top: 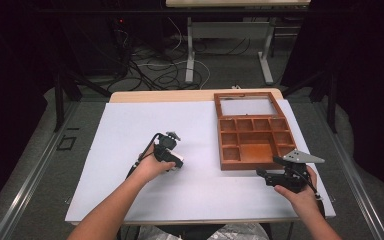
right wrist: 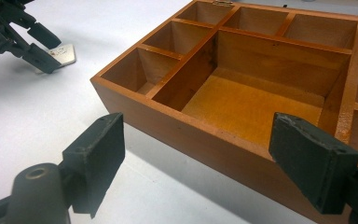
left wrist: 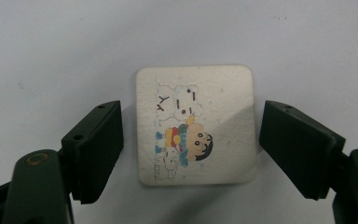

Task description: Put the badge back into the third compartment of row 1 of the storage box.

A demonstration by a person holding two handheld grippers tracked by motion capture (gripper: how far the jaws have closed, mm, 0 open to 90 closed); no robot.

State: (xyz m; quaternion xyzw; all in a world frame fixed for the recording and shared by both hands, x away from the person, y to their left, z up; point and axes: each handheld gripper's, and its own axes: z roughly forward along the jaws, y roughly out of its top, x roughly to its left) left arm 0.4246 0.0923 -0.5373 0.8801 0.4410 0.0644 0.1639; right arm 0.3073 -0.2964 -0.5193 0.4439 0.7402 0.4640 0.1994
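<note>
Worktop (top: 130,150) is covered by a white sheet. A small square tile (left wrist: 196,123) with rounded corners and a printed cartoon figure is seen lying flat on the sheet, left of the wooden box (top: 252,131). The left gripper (left wrist: 191,140) is held directly over the tile, pointing down; in the left gripper view the tile sits between the two jaws, with a narrow gap visible on each side, so the jaws are released and nothing is pressed. In the right gripper view the same tile (right wrist: 60,53) is seen under the tips of the left gripper (right wrist: 42,44).

The wooden box is placed on the right half of the worktop, lid swung back, its compartments divided by thin walls. The right gripper (right wrist: 214,158) is held near the front edge of the box, jaws spread apart and nothing between them. The large central compartment (right wrist: 256,102) is seen straight ahead of it.
</note>
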